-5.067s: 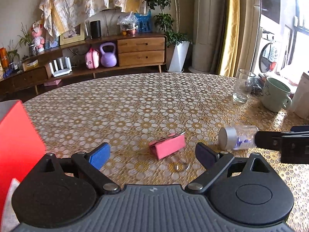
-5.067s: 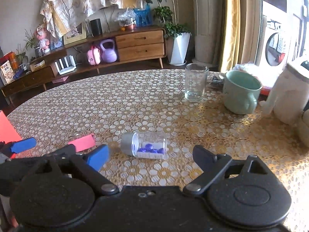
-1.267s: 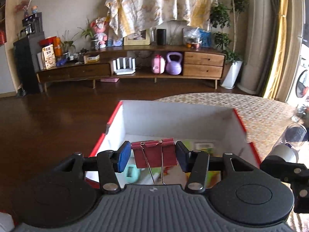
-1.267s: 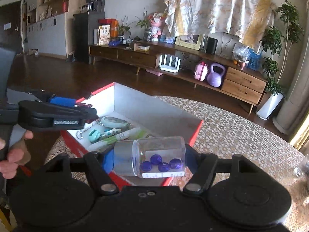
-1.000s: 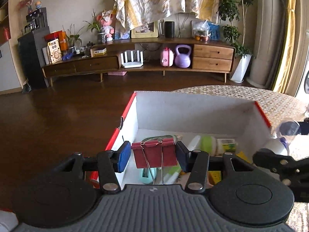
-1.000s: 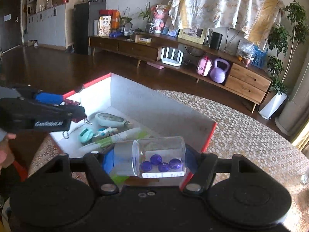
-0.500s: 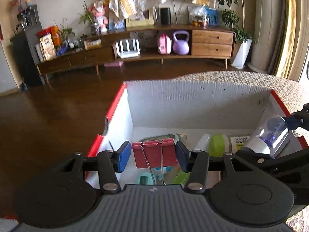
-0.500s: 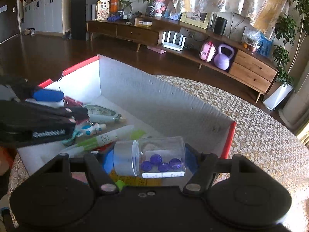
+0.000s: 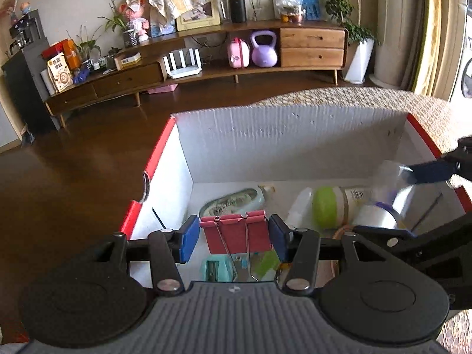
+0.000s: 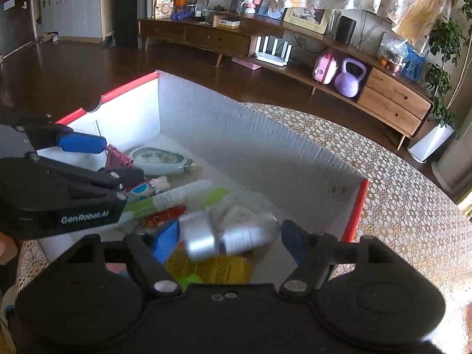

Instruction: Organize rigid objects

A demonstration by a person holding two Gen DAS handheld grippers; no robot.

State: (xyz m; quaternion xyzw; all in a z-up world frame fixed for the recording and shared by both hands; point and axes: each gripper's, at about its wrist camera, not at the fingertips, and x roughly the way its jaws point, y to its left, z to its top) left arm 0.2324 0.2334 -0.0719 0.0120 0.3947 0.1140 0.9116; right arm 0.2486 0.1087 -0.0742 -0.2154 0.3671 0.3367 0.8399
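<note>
Red metal binder clip (image 9: 236,231) pinched in my L gripper (image 9: 233,237) above red-rimmed white box (image 9: 295,144). R gripper (image 10: 228,240) just widened; clear plastic jar (image 10: 227,236) dropping free into it. I'd release clip low, clear of R.

Left tongs (image 9: 233,237) angled downward, blue pads (image 9: 188,237) pressed against both sides of a red binder clip (image 9: 236,233). Right tongs (image 10: 227,240) likewise tilted down, jaws just widened, pads standing clear of a small clear bottle (image 10: 227,236), blurred between them. Left tongs just left of the right tongs, close alongside.
</note>
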